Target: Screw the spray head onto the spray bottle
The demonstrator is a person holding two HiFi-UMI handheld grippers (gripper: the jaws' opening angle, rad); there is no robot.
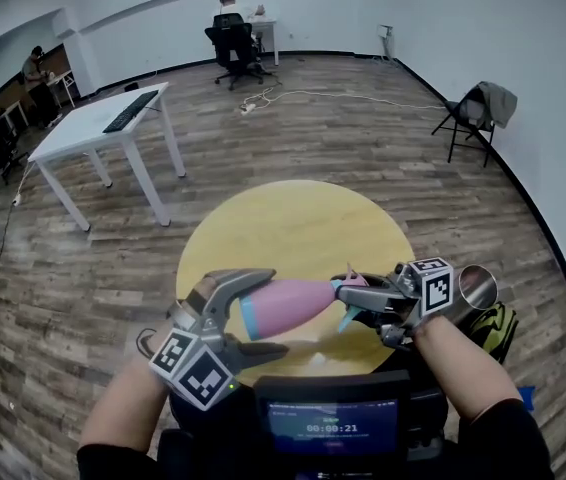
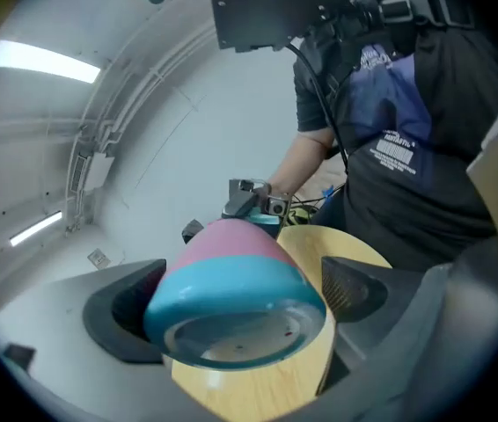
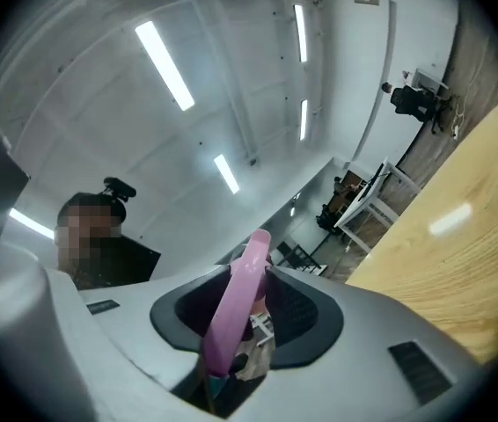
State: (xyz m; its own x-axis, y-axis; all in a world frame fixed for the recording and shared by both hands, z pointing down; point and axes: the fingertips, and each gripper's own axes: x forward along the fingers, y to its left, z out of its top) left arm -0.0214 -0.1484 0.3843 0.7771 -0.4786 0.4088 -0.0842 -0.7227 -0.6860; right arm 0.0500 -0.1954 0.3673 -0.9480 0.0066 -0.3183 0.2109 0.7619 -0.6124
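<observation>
Threading step: spray head [image 1: 349,290] meets spray bottle [image 1: 293,306].
Fingers of left gripper [image 1: 268,312] clamp the bottle, right gripper's [image 1: 360,304] pinch the head; next, probably: align axes, then twist.

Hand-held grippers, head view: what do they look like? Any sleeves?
Both alike: left hand-held gripper and right hand-held gripper have grey curved jaws with dark pads, and each bears a white cube with black square markers. Dark sleeves, forearms bare.
</observation>
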